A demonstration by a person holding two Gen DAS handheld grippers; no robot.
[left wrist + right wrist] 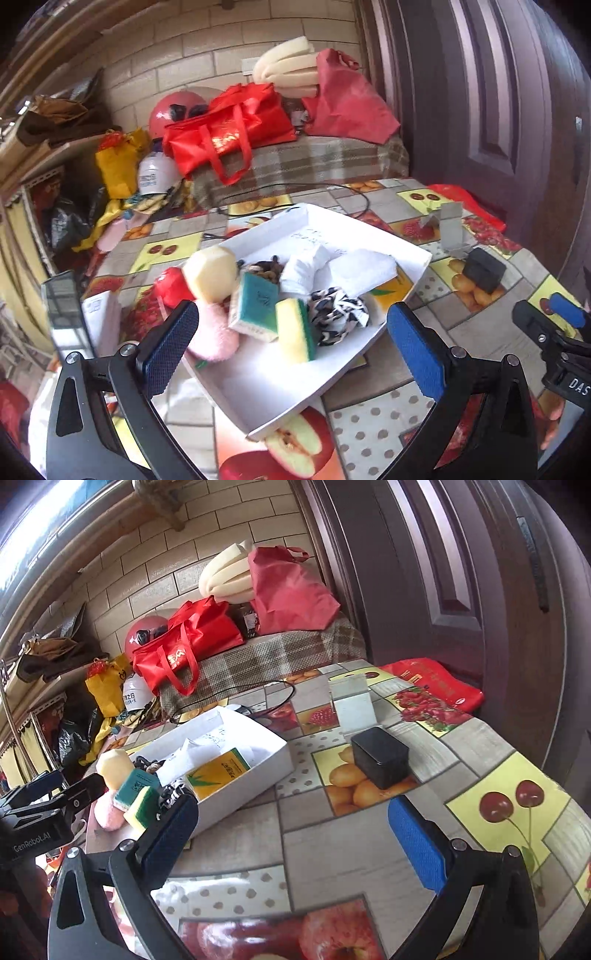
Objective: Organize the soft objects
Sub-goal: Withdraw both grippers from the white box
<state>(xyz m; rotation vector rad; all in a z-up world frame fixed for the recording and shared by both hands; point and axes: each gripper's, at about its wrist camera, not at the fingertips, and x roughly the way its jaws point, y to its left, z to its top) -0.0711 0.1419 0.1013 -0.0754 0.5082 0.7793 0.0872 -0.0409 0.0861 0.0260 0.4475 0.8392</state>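
A white cardboard tray [413,254] on the fruit-print table holds soft things: a yellow-green sponge [293,330], a boxed teal sponge [255,304], a pink fluffy cloth [214,339], a cream foam block [212,273], a black-and-white patterned cloth [338,315] and white cloths [362,269]. My left gripper [291,341] is open, its pads on either side of the tray's near end, holding nothing. My right gripper [293,840] is open and empty above the bare table, right of the tray [255,771]. The left gripper also shows at the left edge of the right wrist view [55,805].
A black box [380,757] and a grey stand [352,703] sit on the table right of the tray. A black cable [236,690] lies behind it. Red bags [229,129], foam rolls and a helmet are piled on the plaid bench behind. A door stands to the right.
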